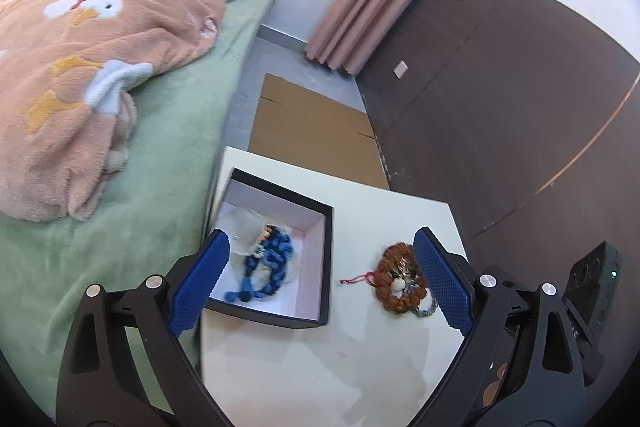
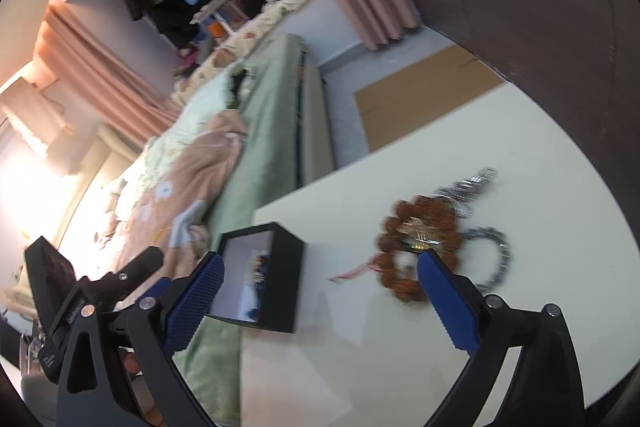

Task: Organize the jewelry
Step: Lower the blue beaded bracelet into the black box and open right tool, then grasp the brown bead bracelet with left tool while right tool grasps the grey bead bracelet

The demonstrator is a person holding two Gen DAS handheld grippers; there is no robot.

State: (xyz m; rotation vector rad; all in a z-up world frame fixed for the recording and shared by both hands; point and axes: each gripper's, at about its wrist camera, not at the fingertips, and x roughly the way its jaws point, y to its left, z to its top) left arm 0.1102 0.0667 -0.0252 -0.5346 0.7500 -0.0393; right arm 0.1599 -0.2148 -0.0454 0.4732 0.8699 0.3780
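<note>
Jaws of both grippers apart, empty; blue beads in box, brown bracelet beside

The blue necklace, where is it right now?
In the left wrist view the blue necklace lies inside the open black box on the white table, left of the brown bead bracelet.

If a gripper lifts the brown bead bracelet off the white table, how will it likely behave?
The brown bead bracelet is a loop of separate beads, so it would probably sag rather than hold its ring shape. A silver chain and red cord lie tangled with it and may drag along. Rounded beads could slip between pads.
</note>
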